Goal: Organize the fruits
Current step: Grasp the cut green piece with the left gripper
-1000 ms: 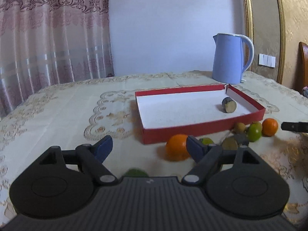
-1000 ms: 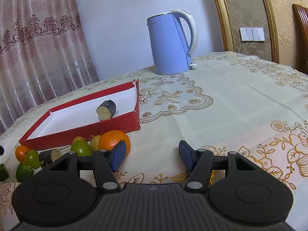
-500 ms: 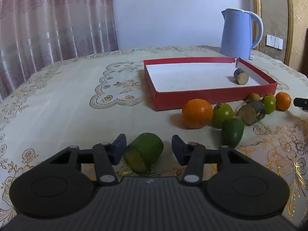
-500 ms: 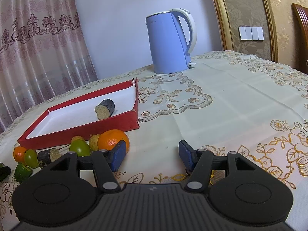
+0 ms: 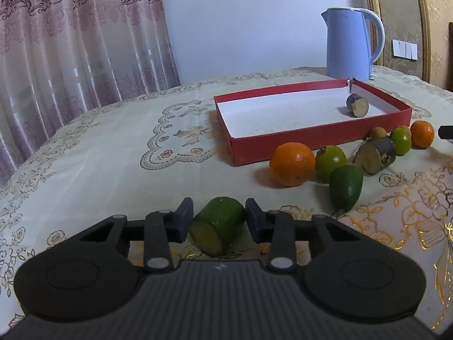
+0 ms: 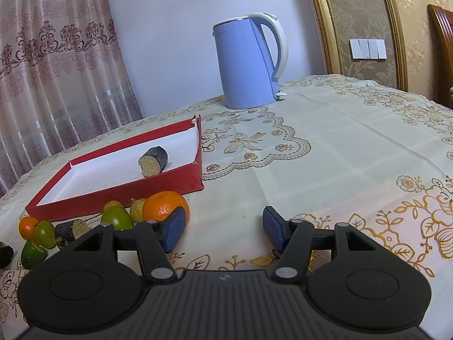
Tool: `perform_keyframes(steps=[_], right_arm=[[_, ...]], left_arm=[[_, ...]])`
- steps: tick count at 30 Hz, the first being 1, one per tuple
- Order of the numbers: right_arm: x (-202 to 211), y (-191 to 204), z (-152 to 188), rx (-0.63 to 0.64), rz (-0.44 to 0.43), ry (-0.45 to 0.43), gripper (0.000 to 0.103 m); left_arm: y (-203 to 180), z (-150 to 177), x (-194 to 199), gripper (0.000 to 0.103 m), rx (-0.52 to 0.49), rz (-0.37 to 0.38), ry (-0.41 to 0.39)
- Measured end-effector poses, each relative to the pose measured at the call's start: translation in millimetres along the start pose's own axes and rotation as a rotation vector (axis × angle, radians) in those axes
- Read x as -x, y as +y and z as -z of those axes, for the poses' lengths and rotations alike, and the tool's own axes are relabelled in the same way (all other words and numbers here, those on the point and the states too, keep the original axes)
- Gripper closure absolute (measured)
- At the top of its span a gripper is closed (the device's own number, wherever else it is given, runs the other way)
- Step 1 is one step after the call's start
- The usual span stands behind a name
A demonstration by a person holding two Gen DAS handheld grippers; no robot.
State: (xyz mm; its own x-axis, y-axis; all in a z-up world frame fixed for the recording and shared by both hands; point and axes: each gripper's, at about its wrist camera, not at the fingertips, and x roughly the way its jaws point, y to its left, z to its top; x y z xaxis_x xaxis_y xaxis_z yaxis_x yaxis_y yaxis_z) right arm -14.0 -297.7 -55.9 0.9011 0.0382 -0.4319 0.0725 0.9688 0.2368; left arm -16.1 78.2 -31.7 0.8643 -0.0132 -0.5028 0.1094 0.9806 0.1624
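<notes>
A green fruit piece (image 5: 218,226) with a cut face lies on the tablecloth between the fingers of my left gripper (image 5: 219,218). Its jaws are closing and both pads touch the fruit's sides. Beyond it stands a red box (image 5: 311,137) with a white floor, holding one dark cut piece (image 5: 357,105). In front of the box lie an orange (image 5: 292,163), a round green fruit (image 5: 330,158), an oval green fruit (image 5: 346,187), a dark cut piece (image 5: 374,155) and a small orange (image 5: 422,134). My right gripper (image 6: 223,228) stands open over bare cloth, just right of an orange (image 6: 164,205).
A blue kettle (image 6: 246,65) stands behind the red box (image 6: 127,195) near the table's far edge. Curtains hang at the left. A wooden chair (image 6: 441,31) shows at the far right. An embroidered cloth (image 6: 339,147) covers the table.
My left gripper dipped toward the table, took the green fruit piece between its fingers, and its jaws narrowed onto it. The right gripper has kept still and open.
</notes>
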Motion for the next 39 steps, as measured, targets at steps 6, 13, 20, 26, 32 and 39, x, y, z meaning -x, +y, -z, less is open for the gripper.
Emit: perform_keyframes(steps=[6, 13, 20, 26, 32, 39], right_arm=[[0.4, -0.8, -0.1, -0.002, 0.002, -0.002, 0.044], [0.0, -1.5, -0.2, -0.006, -0.002, 0.001, 0.043], [-0.2, -1.6, -0.2, -0.006, -0.002, 0.001, 0.043], [-0.4, -1.7, 0.0, -0.007, -0.002, 0.000, 0.043], [-0.3, -1.9, -0.1, -0.005, -0.001, -0.001, 0.043], [-0.4, -1.4, 0.0, -0.005, 0.000, -0.002, 0.043]], left_arm=[[3.8, -7.5, 1.6, 0.073, 0.017, 0.008, -0.014], [5.4, -3.2, 4.2, 0.073, 0.021, 0.019, -0.020], [3.6, -2.5, 2.9, 0.073, 0.006, 0.020, -0.023], [8.3, 1.1, 4.9, 0.029, 0.031, 0.040, -0.034], [4.1, 4.1, 3.1, 0.045, 0.003, 0.038, -0.026], [15.1, 3.1, -3.9, 0.072, 0.053, 0.024, 0.024]])
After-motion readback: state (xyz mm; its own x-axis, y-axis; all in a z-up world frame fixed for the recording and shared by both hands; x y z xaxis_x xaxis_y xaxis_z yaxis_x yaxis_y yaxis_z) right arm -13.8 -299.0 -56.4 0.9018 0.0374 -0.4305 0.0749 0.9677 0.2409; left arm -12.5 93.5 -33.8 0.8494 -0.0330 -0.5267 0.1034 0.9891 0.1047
